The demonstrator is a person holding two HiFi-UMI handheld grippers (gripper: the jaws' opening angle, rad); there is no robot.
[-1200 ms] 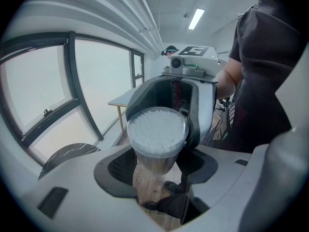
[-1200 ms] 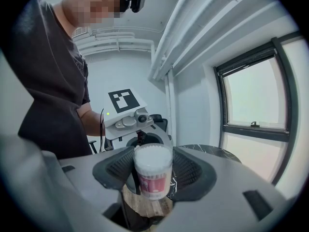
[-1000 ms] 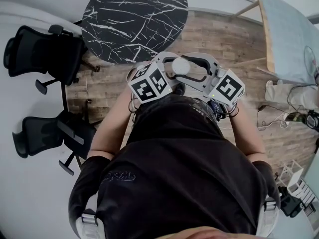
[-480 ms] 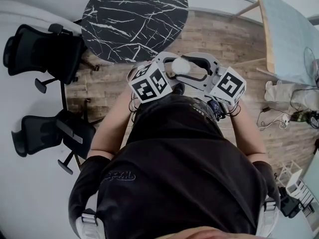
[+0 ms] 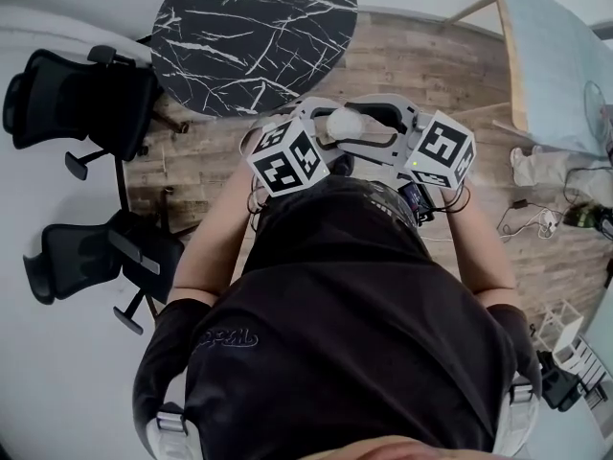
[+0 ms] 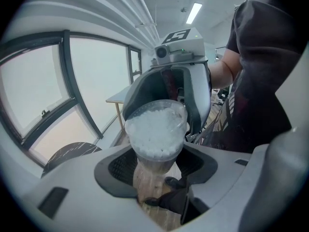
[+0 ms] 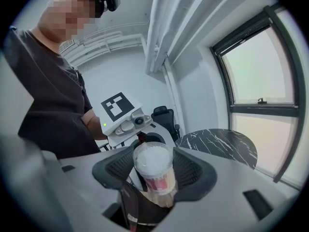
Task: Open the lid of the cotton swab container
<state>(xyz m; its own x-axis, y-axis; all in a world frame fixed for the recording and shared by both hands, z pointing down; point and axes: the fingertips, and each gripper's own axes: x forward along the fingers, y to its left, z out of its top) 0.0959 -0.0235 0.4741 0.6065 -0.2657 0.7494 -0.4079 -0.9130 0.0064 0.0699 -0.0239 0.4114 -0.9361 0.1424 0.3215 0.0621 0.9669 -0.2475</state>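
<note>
Left gripper view is showing my left tongs (image 6: pixel 153 174) squeezing the swab box (image 6: pixel 155 135); my right tongs (image 7: pixel 153 172) are squeezing it too, probably so one can pull it open.

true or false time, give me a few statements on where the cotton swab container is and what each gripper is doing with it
1. The cotton swab container stands on the black marble table. False: it is held in the air in front of the person, away from the table.
2. The left gripper has the container between its jaws. True.
3. The right gripper is empty. False: its jaws are closed on the same container.
4. White swab heads show through the container's clear wall. True.
</note>
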